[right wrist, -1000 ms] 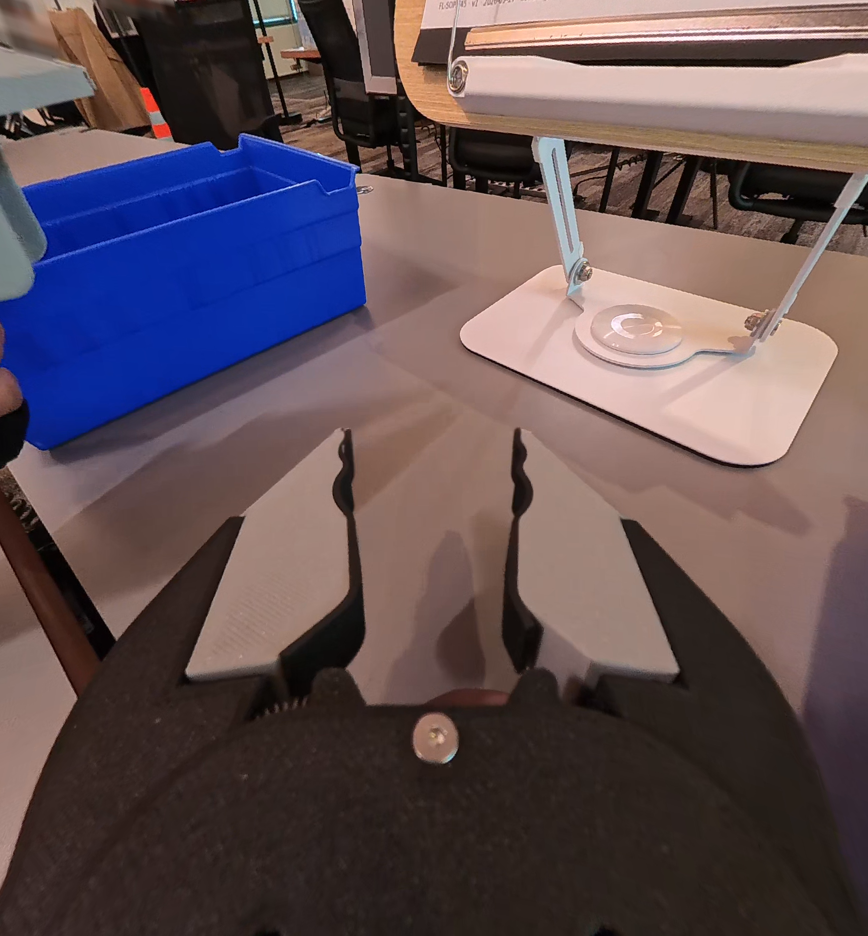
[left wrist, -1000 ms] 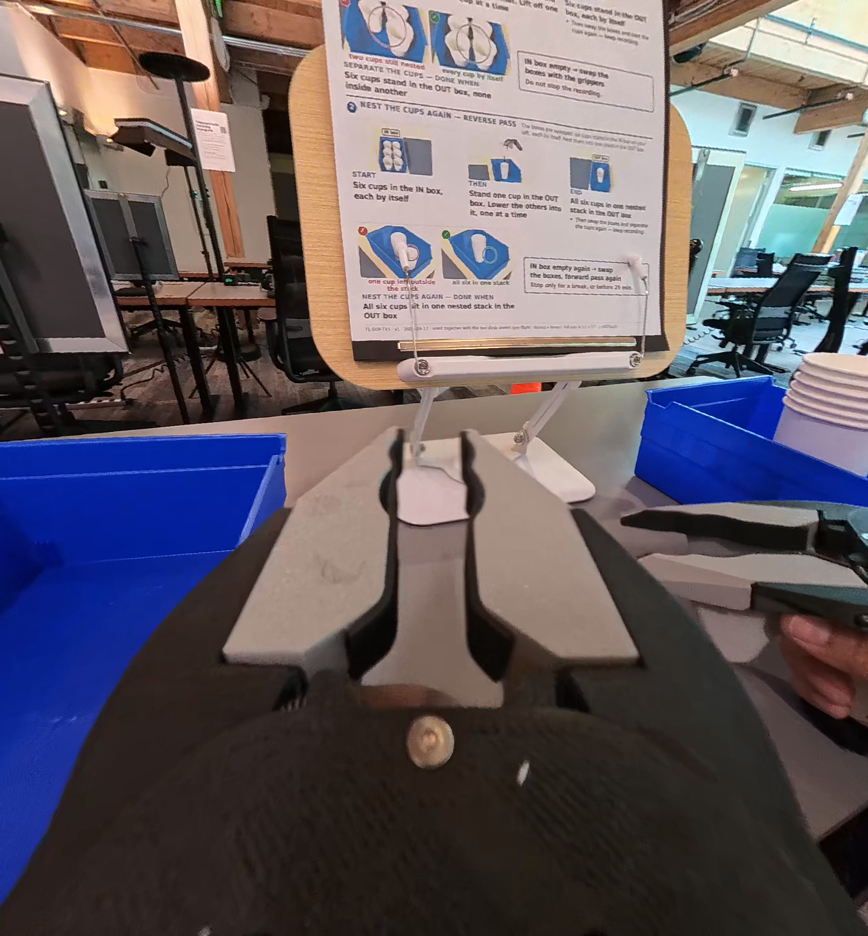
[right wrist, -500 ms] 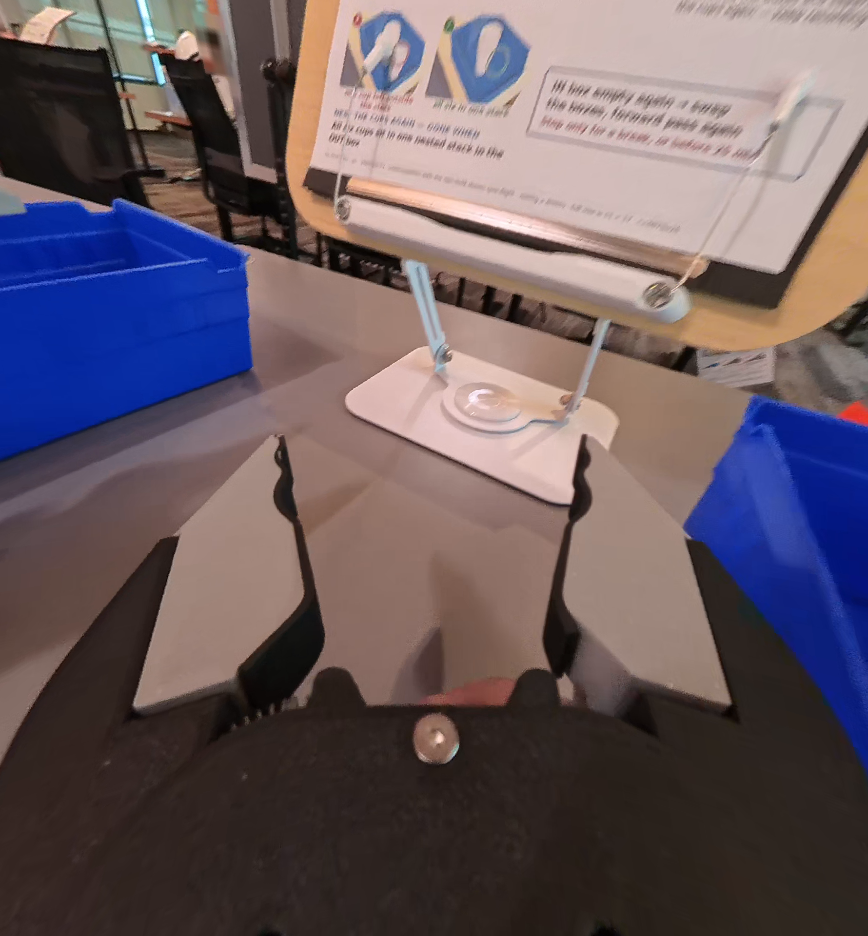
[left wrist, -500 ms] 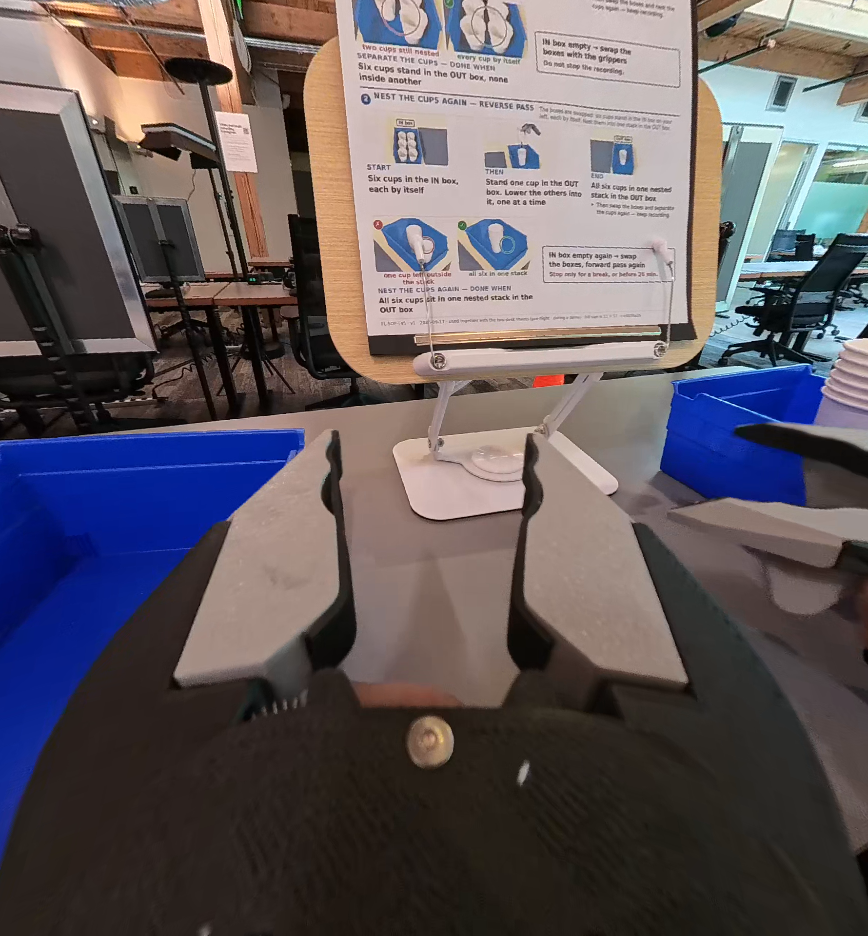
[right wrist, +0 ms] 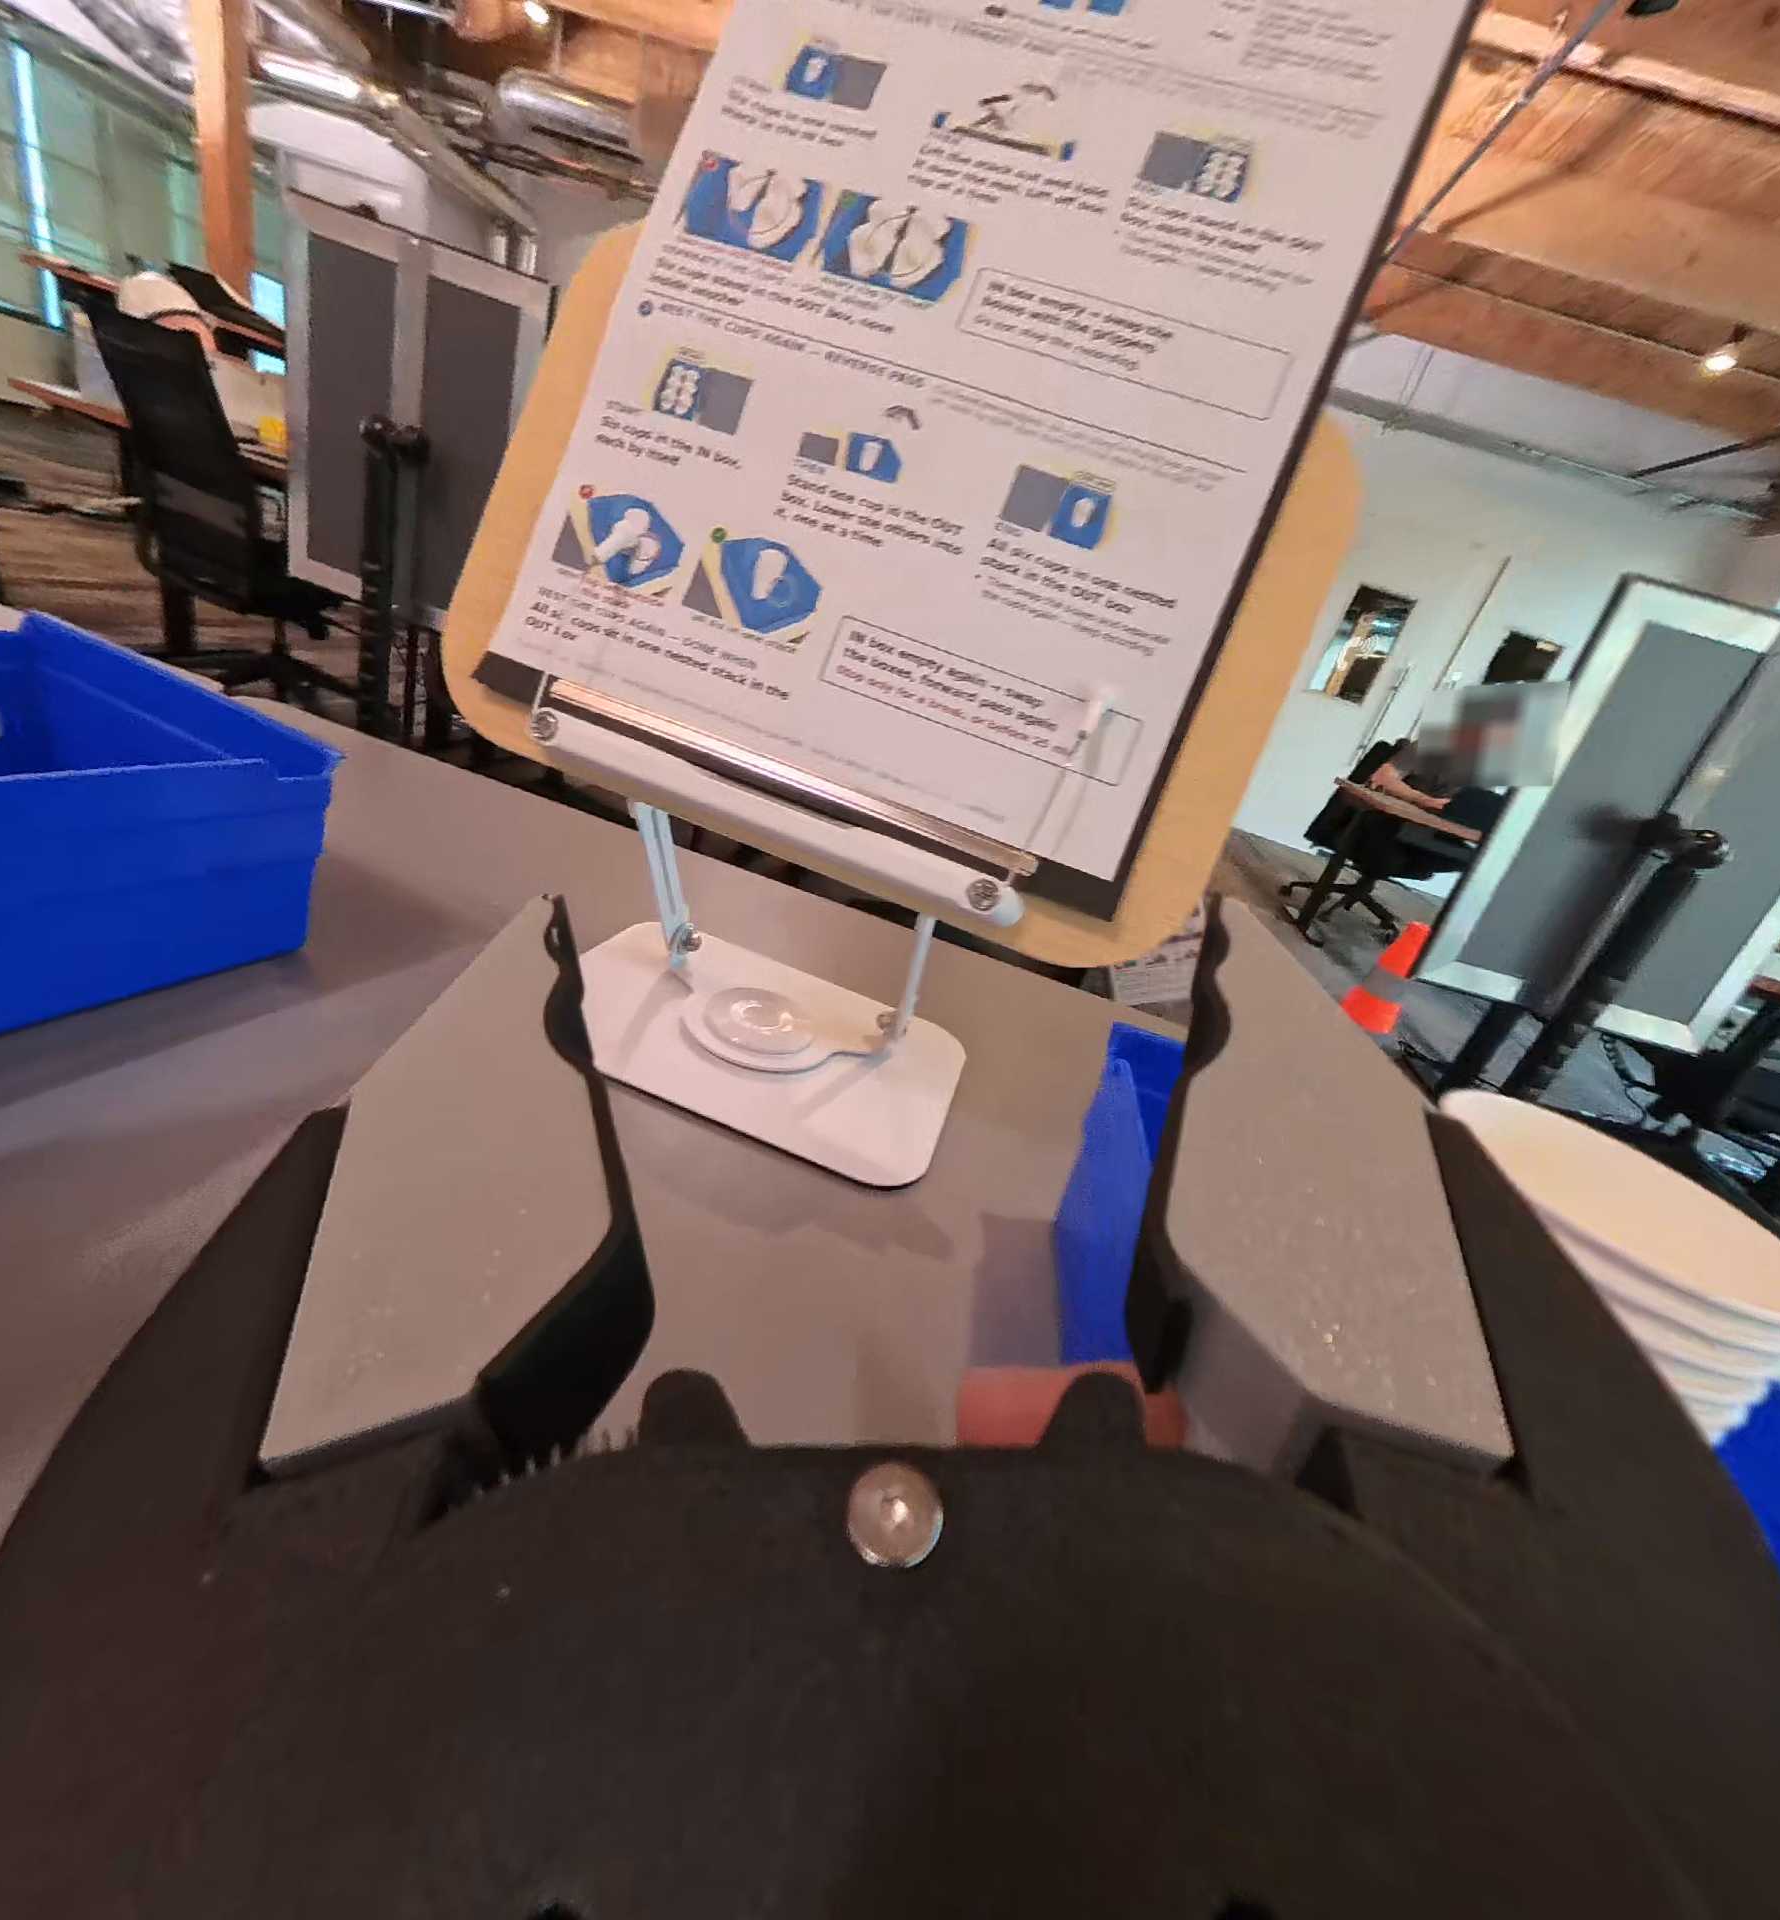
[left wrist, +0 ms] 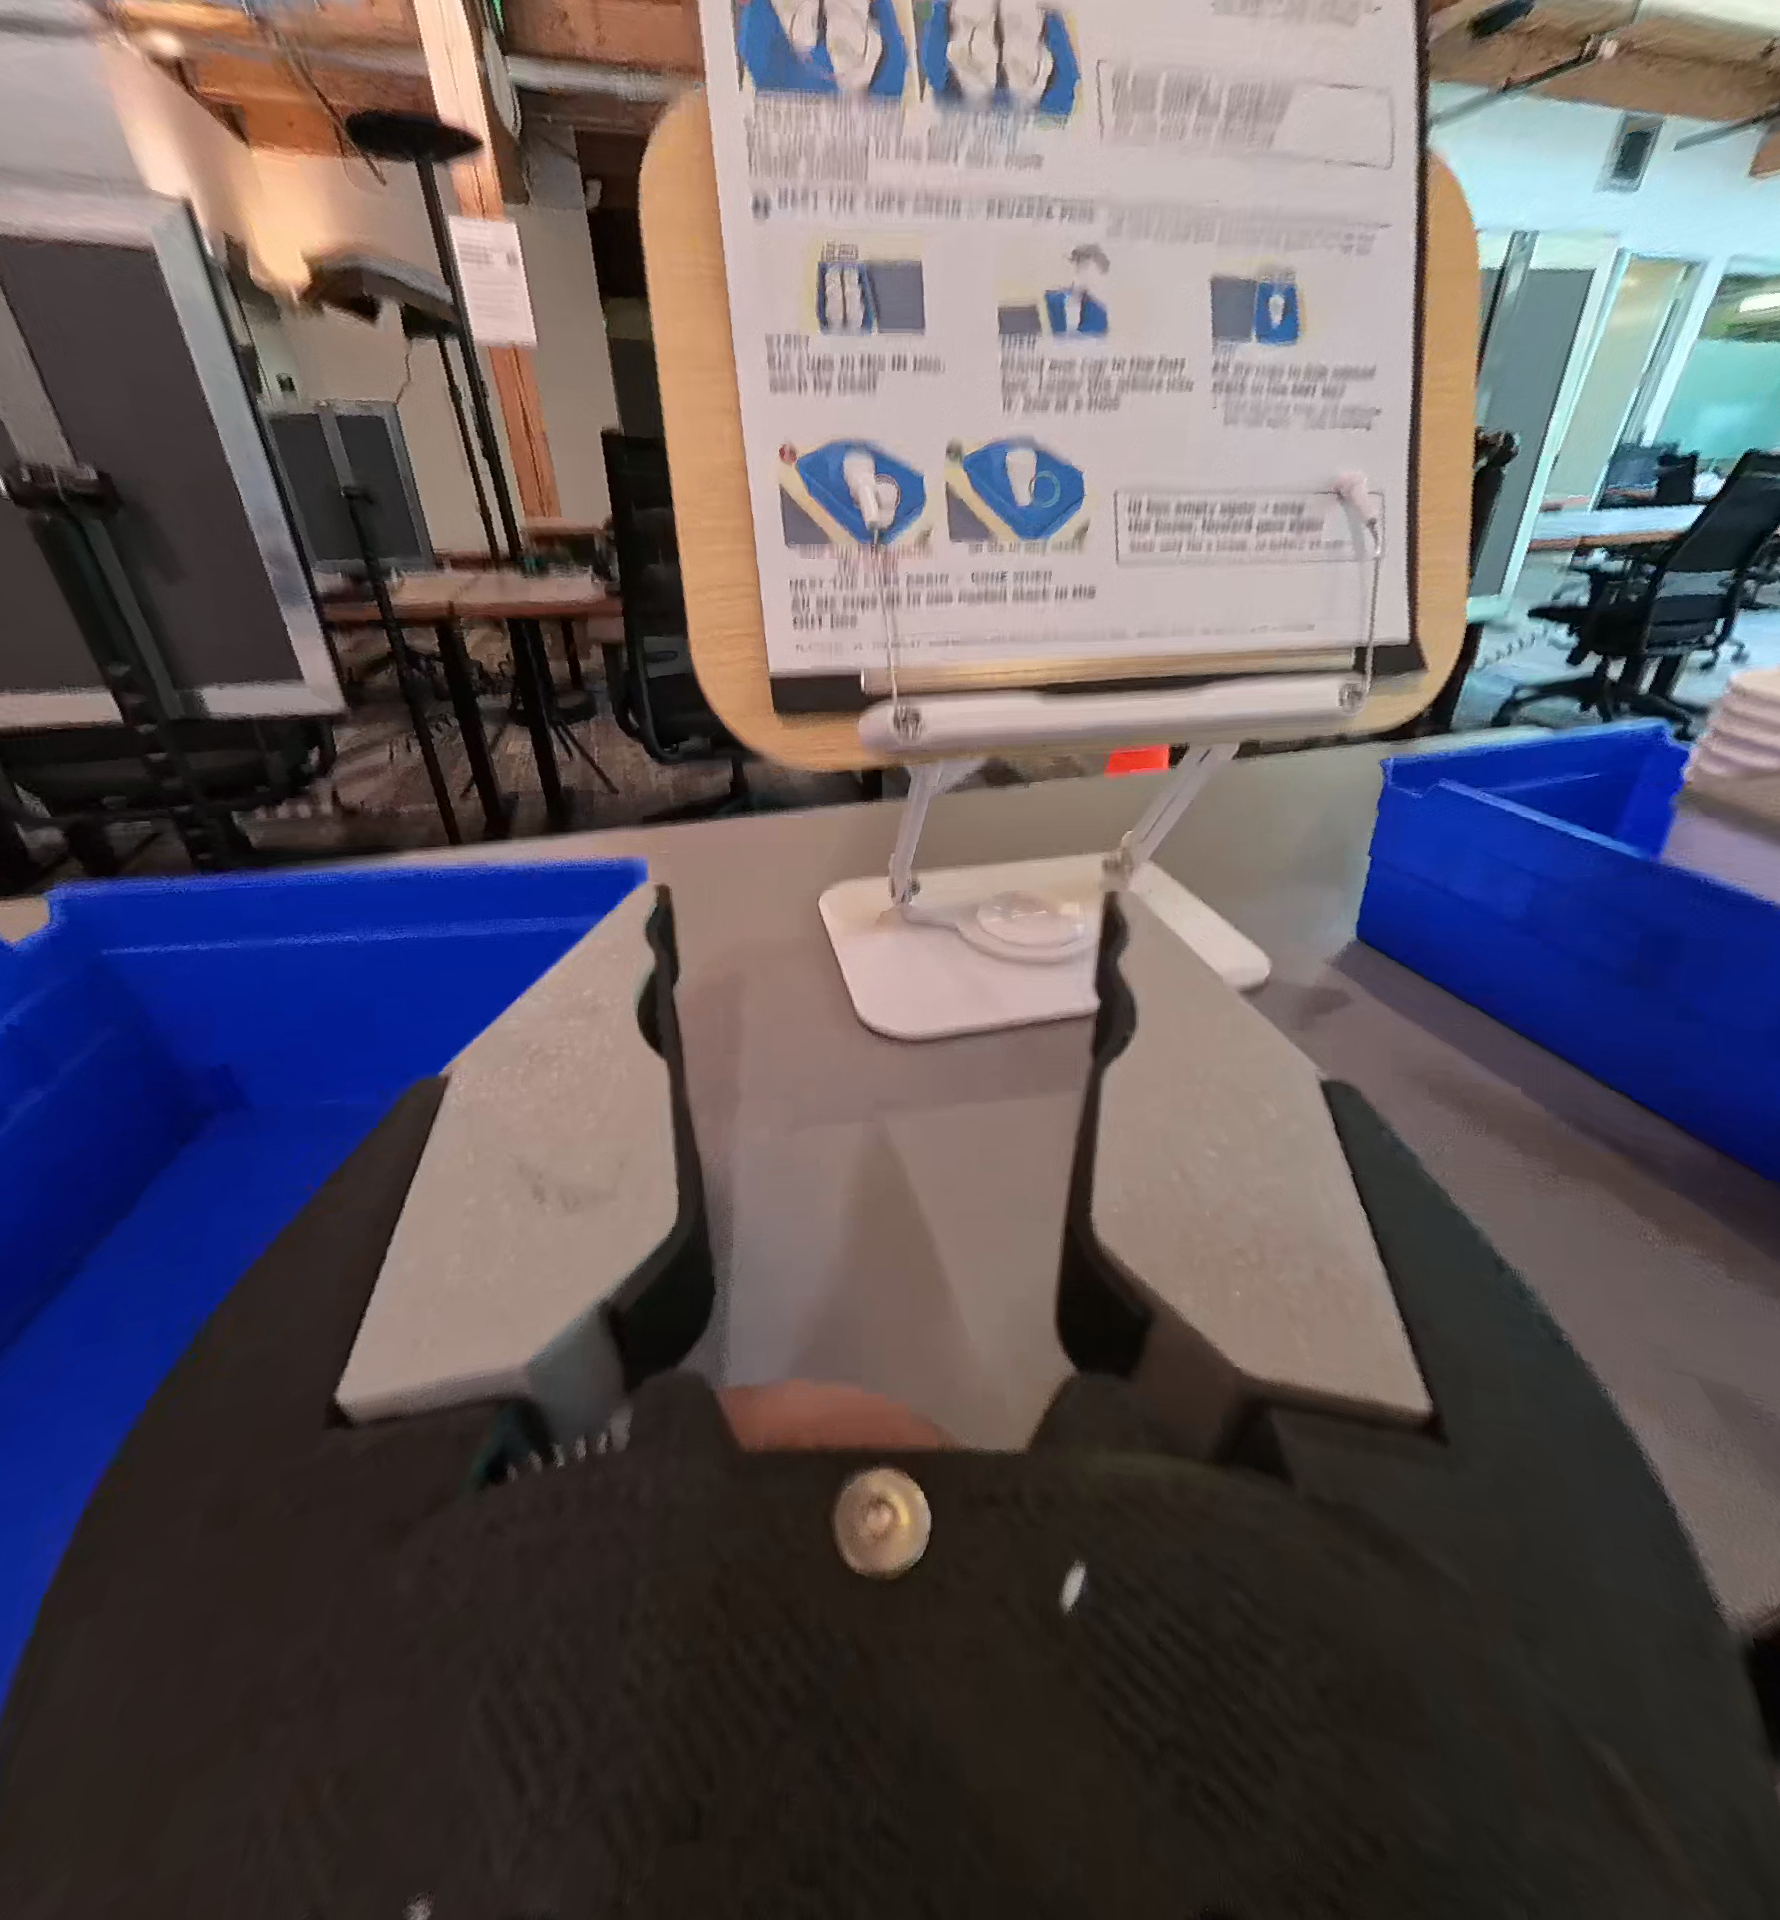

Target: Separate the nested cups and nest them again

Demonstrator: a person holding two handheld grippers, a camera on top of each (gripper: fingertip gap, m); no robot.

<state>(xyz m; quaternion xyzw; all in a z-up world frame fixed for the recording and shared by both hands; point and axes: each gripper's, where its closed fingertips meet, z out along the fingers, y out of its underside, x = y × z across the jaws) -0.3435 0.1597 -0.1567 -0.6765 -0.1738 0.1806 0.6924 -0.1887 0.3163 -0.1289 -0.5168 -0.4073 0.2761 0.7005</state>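
- on the right side of the grey table (left wrist: 1488,1226), a stack of white paper cups (right wrist: 1644,1278) stands inside the right blue bin (left wrist: 1592,935); the cups are nested one in another, and their rolled rims show as layers under the top cup, which is open and looks empty inside.
- in the left wrist view only the edge of this stack (left wrist: 1769,727) is seen, at the far right, behind the bin wall.
- the left blue bin (left wrist: 190,1091) stands on the other side of the table, well apart from the right one; its floor, where it shows, is bare.
- between the two bins, at the back of the table, a wooden board on a white stand (right wrist: 792,1081) holds an instruction sheet (right wrist: 969,416); the writing is blurred.
- the left gripper (left wrist: 881,925) hangs over the table beside the left bin, with its jaws wide apart and nothing between them.
- the right gripper (right wrist: 881,935) also has its jaws spread wide and holds nothing; its right finger (right wrist: 1312,1195) covers part of the right bin's wall, and the cup stack is just beside this finger, outside the jaws.
- behind the table there are office chairs (left wrist: 1675,613), desks and grey panels.
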